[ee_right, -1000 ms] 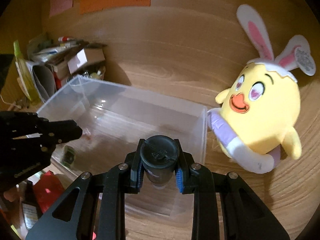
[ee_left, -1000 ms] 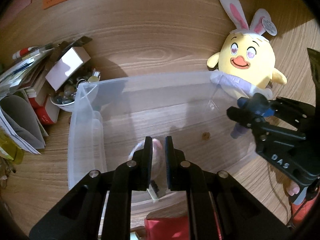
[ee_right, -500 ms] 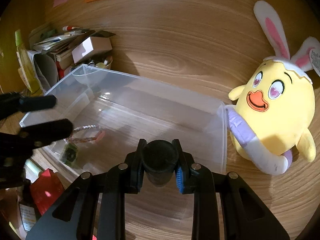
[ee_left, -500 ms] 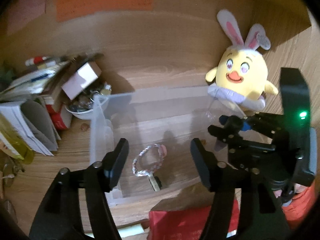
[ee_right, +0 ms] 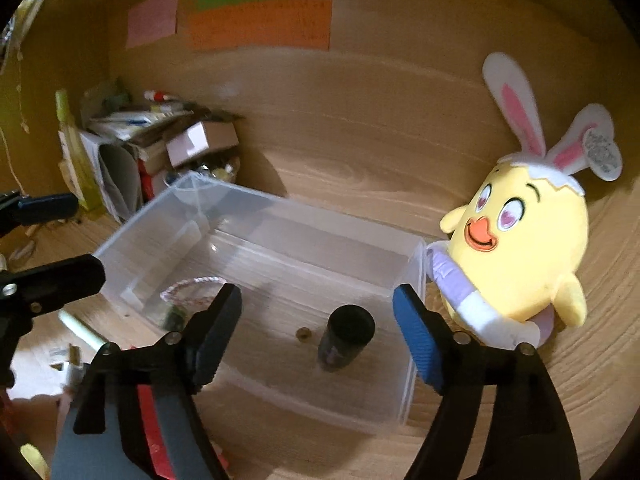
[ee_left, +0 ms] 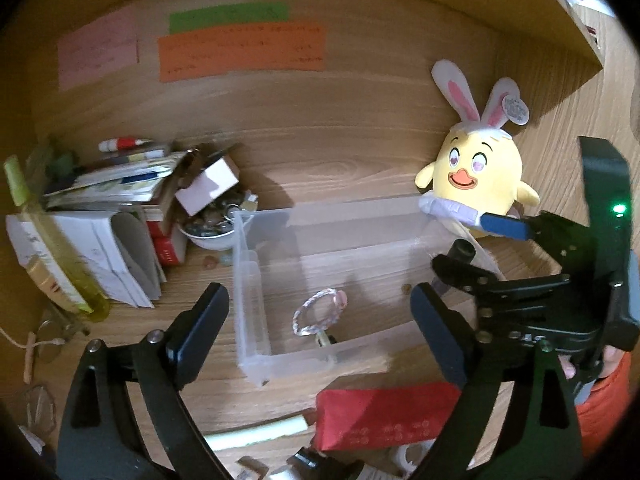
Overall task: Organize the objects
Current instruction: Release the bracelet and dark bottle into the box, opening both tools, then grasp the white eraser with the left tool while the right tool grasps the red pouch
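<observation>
Black two-finger left gripper [ee_left: 320, 320] is spreading its jaws, nothing between them, above a clear plastic bin [ee_left: 256, 280] on the wooden desk [ee_left: 340, 152]. Right gripper [ee_right: 318, 316] is opening too, empty. Inside the bin lie a braided pink-and-white bracelet [ee_left: 318, 312] at left and a small dark cylindrical bottle [ee_right: 346, 338] at right. Just right of the bin sits a yellow plush chick with bunny ears [ee_right: 524, 248].

Both wrist cameras look steeply down from close above, sharing the clear bin [ee_left: 280, 356] and plush chick [ee_right: 532, 248].
</observation>
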{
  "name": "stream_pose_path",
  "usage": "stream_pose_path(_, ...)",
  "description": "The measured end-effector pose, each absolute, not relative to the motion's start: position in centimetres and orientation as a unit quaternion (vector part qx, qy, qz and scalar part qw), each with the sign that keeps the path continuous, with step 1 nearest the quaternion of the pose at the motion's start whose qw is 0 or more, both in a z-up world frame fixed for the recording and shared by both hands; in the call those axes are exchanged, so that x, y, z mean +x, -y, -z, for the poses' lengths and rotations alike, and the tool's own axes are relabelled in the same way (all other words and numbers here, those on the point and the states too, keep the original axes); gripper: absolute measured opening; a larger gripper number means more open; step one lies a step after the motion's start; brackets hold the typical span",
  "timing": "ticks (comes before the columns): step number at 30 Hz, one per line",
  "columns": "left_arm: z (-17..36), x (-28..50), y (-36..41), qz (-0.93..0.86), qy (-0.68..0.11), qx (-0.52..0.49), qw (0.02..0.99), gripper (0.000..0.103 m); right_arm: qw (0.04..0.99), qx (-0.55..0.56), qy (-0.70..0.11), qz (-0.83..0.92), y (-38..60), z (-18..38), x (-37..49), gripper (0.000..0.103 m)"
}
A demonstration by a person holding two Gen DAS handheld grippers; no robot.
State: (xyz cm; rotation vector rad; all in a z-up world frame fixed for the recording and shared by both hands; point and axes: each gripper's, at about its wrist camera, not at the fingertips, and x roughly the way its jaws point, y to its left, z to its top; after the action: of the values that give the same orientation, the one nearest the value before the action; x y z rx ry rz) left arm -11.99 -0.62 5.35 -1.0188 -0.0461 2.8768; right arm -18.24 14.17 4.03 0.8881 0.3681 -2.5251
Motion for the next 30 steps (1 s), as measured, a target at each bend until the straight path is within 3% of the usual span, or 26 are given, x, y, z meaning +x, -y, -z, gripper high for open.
stream_pose_path(14, -5.5, -7.7, 4.0, -0.941, 0.014, -0.338, 0.000, 0.096, 0.238, 0.286, -0.127, 0.919, -15.9, -5.9, -12.4, 0.082)
stream_pose_path(30, 0.0, -4.7, 7.2, -0.909, 0.032, -0.415, -0.032, 0.096, 0.264, 0.342, -0.108, 0.895, -15.9, -1.8, -10.0, 0.082)
